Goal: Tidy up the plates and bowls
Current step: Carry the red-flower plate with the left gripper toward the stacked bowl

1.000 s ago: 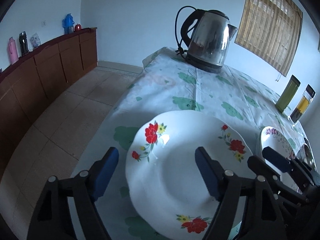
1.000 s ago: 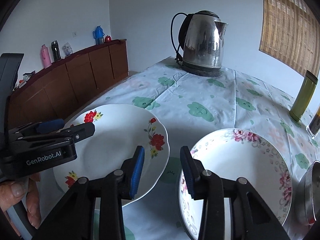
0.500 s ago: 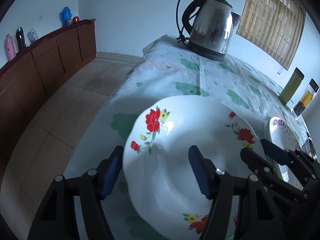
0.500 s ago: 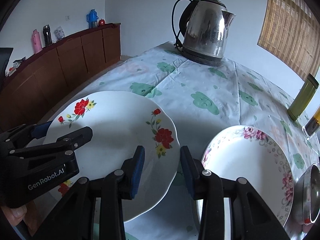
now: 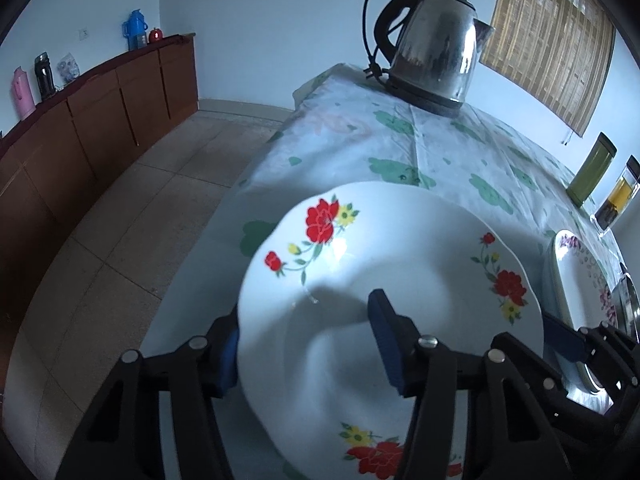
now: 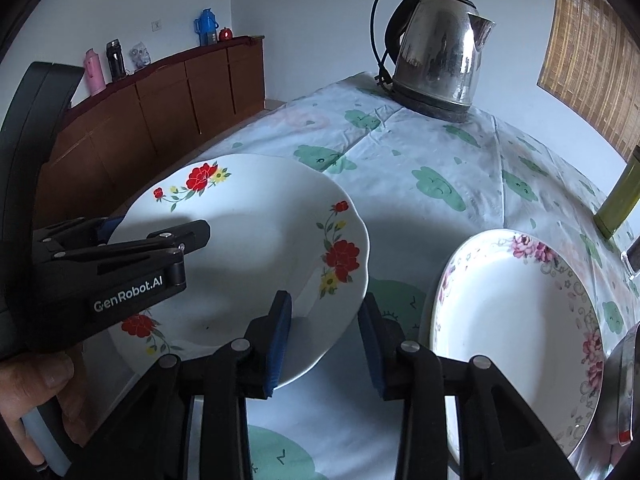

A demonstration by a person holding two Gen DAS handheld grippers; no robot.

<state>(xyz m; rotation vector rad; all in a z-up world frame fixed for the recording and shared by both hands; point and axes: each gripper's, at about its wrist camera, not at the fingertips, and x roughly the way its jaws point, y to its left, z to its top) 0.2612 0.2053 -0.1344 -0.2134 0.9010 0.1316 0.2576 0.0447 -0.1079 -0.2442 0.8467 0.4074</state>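
Observation:
A white plate with red flowers (image 5: 400, 280) (image 6: 248, 232) lies at the table's near left corner. My left gripper (image 5: 304, 320) (image 6: 156, 228) straddles its left rim, one finger on top of the plate and the other hidden beyond and below the rim. Its jaws are closing, and a gap still shows. My right gripper (image 6: 325, 300) (image 5: 576, 336) straddles the plate's right rim, its jaws narrowing but not pinching. A second plate with pink flowers (image 6: 512, 312) (image 5: 580, 272) sits to the right, beside a steel bowl (image 6: 624, 392).
A steel kettle (image 5: 436, 48) (image 6: 440, 52) stands at the far end of the flowered tablecloth (image 6: 440, 168). A green bottle (image 5: 592, 172) and an amber jar (image 5: 618, 196) are at the right edge. The table's left edge drops to a tiled floor (image 5: 120, 240). A person's hand (image 6: 40, 392) holds the left gripper.
The left gripper's jaws have narrowed around the red-flower plate's left rim. The right gripper has shifted left and down, so the plate's right rim now lies between its fingers.

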